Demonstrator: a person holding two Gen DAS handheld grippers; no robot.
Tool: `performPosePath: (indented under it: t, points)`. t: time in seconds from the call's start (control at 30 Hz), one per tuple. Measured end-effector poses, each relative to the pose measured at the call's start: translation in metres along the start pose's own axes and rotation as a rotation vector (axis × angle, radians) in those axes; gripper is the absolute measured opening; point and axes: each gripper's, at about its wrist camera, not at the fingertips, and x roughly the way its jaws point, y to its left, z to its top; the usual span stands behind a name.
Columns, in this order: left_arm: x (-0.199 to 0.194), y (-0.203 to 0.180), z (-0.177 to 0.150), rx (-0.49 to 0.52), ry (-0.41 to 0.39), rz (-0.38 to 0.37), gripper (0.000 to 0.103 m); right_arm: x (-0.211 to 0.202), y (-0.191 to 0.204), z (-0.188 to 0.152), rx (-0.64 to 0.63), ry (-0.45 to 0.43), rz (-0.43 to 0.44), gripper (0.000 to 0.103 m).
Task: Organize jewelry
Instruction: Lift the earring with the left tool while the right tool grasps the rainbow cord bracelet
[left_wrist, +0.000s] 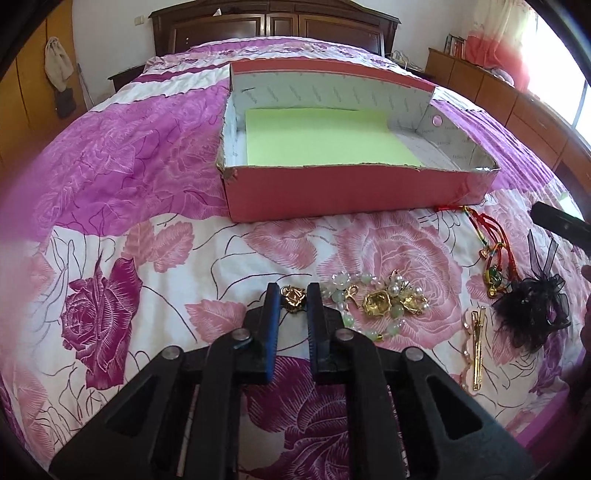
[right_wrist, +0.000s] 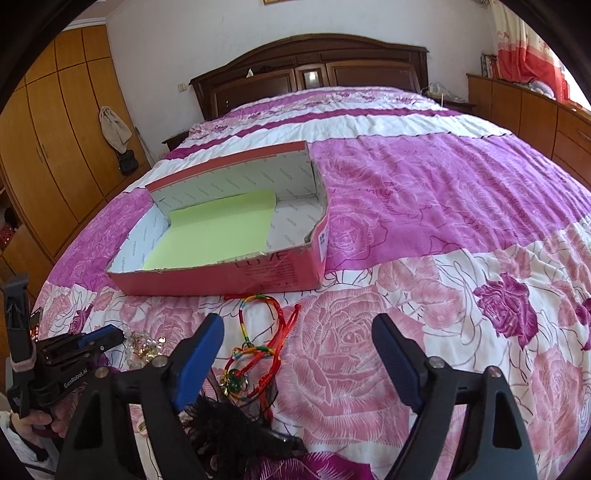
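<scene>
Gold rose pendant (left_wrist: 293, 298) on floral bedspread, pearl-and-jade bead tangle with gold charms (left_wrist: 384, 299) just beside it, red cords (right_wrist: 258, 347), gold hair clip (left_wrist: 476, 350), black feather piece (left_wrist: 532, 306), open pink box (left_wrist: 332, 192) beyond, green-lined

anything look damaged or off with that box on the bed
Yes. The pink cardboard box has a torn, ragged front rim, and its near-left corner is frayed. In the right wrist view its right end wall is cut down unevenly. The green paper sheet inside covers only part of the floor. No jewelry is in it.
</scene>
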Motion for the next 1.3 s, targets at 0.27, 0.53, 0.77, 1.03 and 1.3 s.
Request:
performPosePath:
  t: [0.27, 0.53, 0.77, 1.03, 1.3]
  points:
    - [0.004, 0.004, -0.003, -0.019, 0.002, -0.015, 0.006, 0.035, -0.013, 0.012, 0.070, 0.180, 0.038, 0.052]
    - [0.007, 0.005, -0.005, -0.033, 0.001, -0.030, 0.006, 0.049, 0.001, 0.024, -0.003, 0.238, 0.050, 0.044]
    - [0.009, 0.007, -0.006, -0.040, -0.001, -0.037, 0.006, 0.053, 0.038, 0.028, -0.160, 0.278, 0.095, 0.039]
    - [0.010, 0.007, -0.007, -0.036, -0.003, -0.032, 0.006, 0.079, 0.051, 0.021, -0.210, 0.359, 0.064, 0.018]
    - [0.002, 0.006, -0.006, -0.037, -0.023, -0.028, 0.006, 0.064, 0.044, 0.024, -0.173, 0.296, 0.095, 0.005]
